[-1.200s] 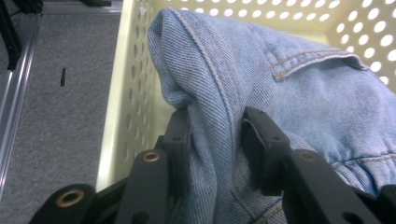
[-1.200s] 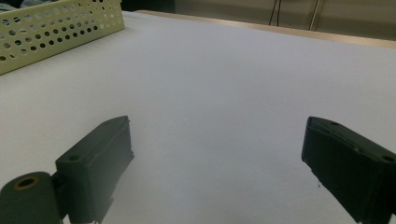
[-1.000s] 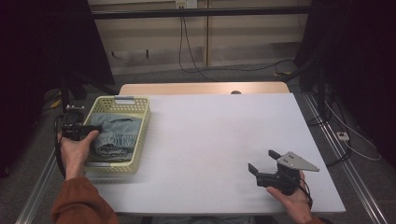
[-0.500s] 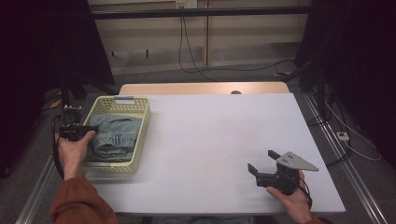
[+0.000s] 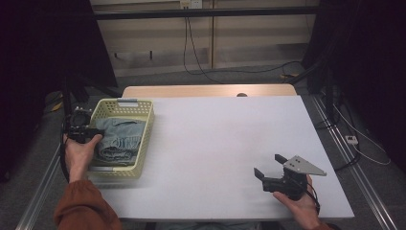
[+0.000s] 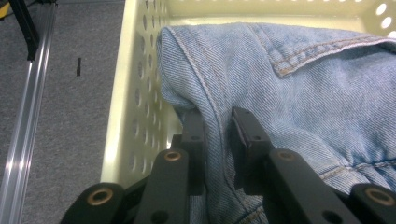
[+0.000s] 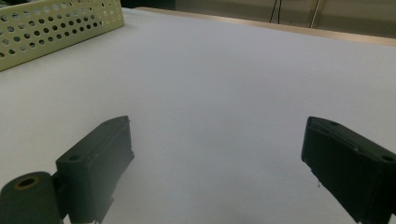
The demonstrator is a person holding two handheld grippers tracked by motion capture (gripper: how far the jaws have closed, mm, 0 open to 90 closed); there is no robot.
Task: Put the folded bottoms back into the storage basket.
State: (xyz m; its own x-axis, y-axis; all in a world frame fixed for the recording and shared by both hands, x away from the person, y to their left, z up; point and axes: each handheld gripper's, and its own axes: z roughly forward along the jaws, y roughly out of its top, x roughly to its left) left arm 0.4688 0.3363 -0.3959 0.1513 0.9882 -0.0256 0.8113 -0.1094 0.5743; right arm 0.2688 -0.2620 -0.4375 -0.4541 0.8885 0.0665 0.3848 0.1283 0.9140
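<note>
the soft, floppy denim garment (image 6: 299, 93) lies bunched in the yellow basket (image 5: 143, 139) at the table's left, the left gripper (image 6: 217, 126) clenched on a thick seamed fold, a firm hold though the rest will sag, while the right gripper (image 5: 269, 165) rests spread wide and empty.

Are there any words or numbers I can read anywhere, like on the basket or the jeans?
None: no readable word, number or sign stands on anything here.
The yellow basket has a grey tab on its far rim; it looks blank.
The denim garment shows stitching, no label.
The left tool and right tool show no markings.
</note>
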